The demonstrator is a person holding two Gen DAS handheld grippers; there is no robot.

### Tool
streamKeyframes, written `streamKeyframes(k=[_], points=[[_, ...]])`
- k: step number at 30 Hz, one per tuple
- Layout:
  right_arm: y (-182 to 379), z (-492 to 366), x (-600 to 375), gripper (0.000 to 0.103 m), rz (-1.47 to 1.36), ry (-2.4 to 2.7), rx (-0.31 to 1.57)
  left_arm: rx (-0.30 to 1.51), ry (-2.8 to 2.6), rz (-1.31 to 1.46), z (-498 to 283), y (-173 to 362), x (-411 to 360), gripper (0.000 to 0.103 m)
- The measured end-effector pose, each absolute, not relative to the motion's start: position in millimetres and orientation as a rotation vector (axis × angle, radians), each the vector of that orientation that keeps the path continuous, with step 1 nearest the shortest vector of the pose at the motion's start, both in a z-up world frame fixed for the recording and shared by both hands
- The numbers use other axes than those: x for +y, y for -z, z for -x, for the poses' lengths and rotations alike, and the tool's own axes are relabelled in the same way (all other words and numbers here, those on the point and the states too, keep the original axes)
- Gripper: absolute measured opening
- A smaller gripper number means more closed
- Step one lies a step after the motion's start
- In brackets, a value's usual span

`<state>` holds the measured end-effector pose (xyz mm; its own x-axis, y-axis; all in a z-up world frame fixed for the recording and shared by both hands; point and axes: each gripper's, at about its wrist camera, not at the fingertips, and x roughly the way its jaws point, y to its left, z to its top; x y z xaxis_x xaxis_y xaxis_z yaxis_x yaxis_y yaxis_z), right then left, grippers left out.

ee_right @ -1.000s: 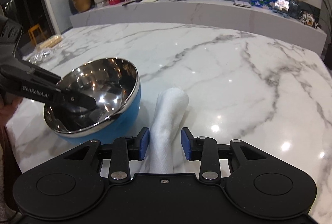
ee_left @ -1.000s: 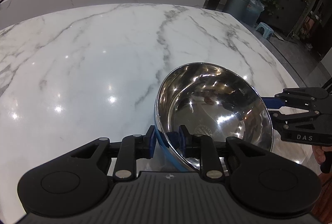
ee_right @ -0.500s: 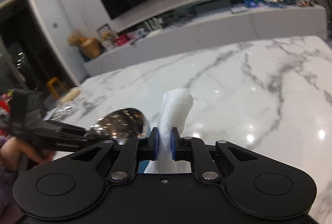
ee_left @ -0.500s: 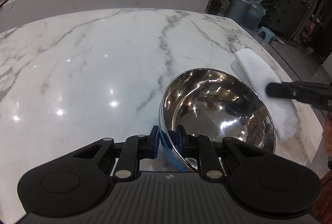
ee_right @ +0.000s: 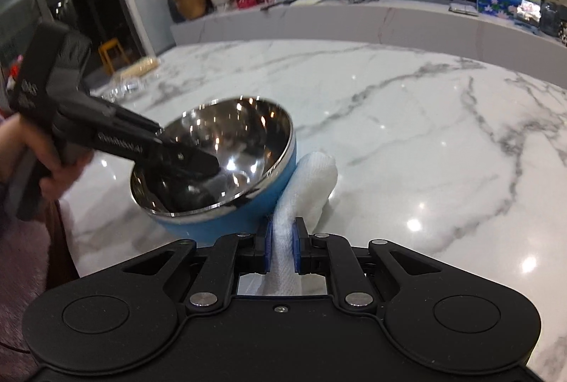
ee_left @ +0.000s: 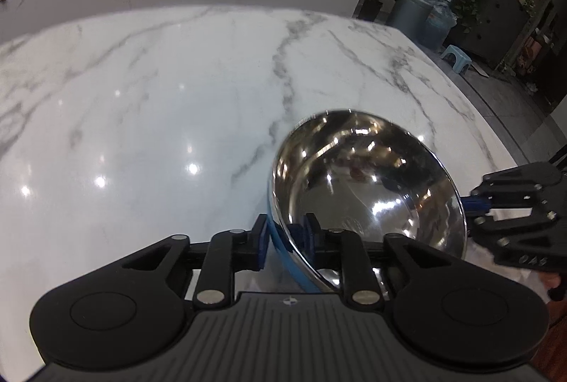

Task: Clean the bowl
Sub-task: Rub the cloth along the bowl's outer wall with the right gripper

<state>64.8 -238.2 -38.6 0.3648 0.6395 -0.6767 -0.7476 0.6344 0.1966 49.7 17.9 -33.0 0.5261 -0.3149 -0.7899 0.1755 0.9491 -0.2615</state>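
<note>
- Nearest in the right wrist view, the right gripper [ee_right: 282, 249] is clamped hard on a folded white cloth [ee_right: 312, 183], whose free end pokes forward and touches the blue outside of the bowl [ee_right: 226, 169].
- Close in the left wrist view, the left gripper [ee_left: 285, 236] straddles the near rim of the bowl [ee_left: 368, 183], one pad outside on the blue wall, one inside on the steel. Its jaws have just been opening a little with the rim between them, and a sliver of gap shows at the outer pad, so I judge the hold loose at best.
- Tilted toward the right-hand camera, the bowl rests on the marble table [ee_right: 407, 105] near its front edge.
- Risk one: with the rim barely pinched, any push from the cloth could slide or spin the bowl on the glossy marble, or tip it out of the jaws.
- Risk two: the cloth sits outside the bowl, so it must be lifted over the rim; dragging it sideways would shove the bowl toward the left hand [ee_right: 53, 155].
- Risk three: the cloth's floppy end could fold under and wipe little of the interior.
- Farther off, the table is bare marble apart from some clear wrapping [ee_right: 127, 88] at its far left.
</note>
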Motion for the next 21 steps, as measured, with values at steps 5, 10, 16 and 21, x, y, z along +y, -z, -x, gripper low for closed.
streamKeyframes(k=[5,10,16,21], points=[[41.4,-59.6,-232.8,0.011,0.182,-0.908,0.798,1.0,0.294,0.173,-48.3,35.1,17.1,0.031],[41.2,-58.7,-233.1,0.011,0.193,-0.91,0.796,0.986,0.284,0.183,-49.3,34.5,22.1,0.023],[32.9,-58.1,-243.3,0.011,0.171,-0.892,0.748,0.947,0.237,0.198,-54.2,30.9,31.3,0.013],[23.7,-55.7,-256.1,0.011,0.113,-0.897,0.685,0.931,0.214,0.196,-59.3,29.8,32.6,0.013]])
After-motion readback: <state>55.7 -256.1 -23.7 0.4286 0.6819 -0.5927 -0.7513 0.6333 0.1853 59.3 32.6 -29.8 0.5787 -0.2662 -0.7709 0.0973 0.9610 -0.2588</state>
